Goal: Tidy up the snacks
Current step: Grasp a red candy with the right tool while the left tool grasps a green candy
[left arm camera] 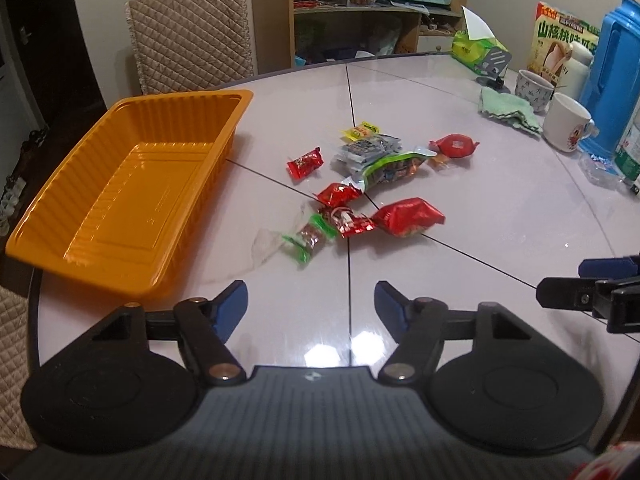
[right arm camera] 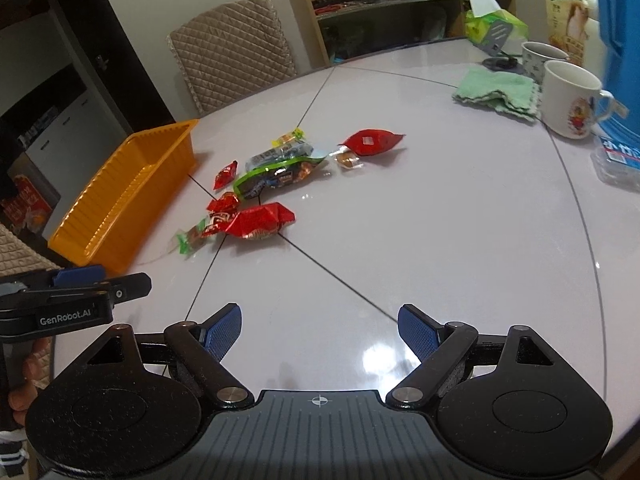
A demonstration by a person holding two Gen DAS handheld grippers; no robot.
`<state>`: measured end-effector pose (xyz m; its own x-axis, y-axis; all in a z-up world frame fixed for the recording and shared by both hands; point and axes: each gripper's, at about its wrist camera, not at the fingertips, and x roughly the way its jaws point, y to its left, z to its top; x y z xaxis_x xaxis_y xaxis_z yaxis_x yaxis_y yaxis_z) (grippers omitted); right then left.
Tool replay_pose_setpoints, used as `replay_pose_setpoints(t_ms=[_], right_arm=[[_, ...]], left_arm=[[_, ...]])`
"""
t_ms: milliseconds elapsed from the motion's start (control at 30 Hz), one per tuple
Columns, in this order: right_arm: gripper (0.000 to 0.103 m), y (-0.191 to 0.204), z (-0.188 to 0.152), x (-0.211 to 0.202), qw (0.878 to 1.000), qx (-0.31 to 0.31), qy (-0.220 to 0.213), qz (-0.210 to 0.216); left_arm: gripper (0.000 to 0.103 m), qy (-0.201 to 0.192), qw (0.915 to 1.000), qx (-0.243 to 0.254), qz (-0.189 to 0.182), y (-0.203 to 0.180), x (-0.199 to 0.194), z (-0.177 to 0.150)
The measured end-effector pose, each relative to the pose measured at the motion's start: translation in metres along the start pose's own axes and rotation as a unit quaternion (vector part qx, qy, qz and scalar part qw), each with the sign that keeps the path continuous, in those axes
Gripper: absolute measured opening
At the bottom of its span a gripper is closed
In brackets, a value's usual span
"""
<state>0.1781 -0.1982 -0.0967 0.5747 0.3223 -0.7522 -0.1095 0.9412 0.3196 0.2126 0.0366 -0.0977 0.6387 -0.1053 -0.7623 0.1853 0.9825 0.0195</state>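
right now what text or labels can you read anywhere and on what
"GenRobot.AI" on the side of the left gripper.
"山核桃" in large characters on the snack box at the table's far right; its smaller print is too blurred.
Snack wrappers, white mug picture and blue-labelled packet: too small or blurred to read.

A ribbed orange plastic tray (left arm camera: 132, 184) sits at nine o'clock on the glossy pale-lilac table (left arm camera: 480, 208), which is crossed by thin dark seam lines. Shiny red foil snack packets (left arm camera: 410, 216) cluster at the centre beside a green-edged printed pouch (left arm camera: 394, 166). At two o'clock lie a mint-green cloth (left arm camera: 510, 110) and a white mug with a cartoon print (left arm camera: 566, 122). The left gripper (left arm camera: 310, 306) has blue textured pads (left arm camera: 230, 308) on black arms.
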Motion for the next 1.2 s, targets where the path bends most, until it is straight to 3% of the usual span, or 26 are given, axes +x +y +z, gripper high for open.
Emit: replay_pose_setpoints(t_ms=[133,567,700,1033,1200], right_arm=[[0.085,0.008,0.011,0.017,1.000,-0.024,-0.012,0.013],[0.084,0.023,0.047,0.078,0.989,-0.131,-0.023,0.068],[0.076,0.027,0.056,0.098,0.984,-0.161,-0.007,0.076],[0.069,0.032,0.072,0.135,0.970,-0.218,0.021,0.110],[0.053,0.032,0.071,0.143,0.967,-0.219,0.043,0.121]], left_arm=[[0.059,0.010,0.9999,0.007,-0.001,0.001,0.018,0.008],[0.052,0.026,0.9996,-0.003,0.005,0.005,0.061,0.022],[0.052,0.029,0.9995,-0.010,0.007,0.009,0.068,0.025],[0.052,0.038,0.9991,-0.017,0.010,0.013,0.078,0.027],[0.051,0.040,0.9990,-0.019,0.007,0.013,0.079,0.028]])
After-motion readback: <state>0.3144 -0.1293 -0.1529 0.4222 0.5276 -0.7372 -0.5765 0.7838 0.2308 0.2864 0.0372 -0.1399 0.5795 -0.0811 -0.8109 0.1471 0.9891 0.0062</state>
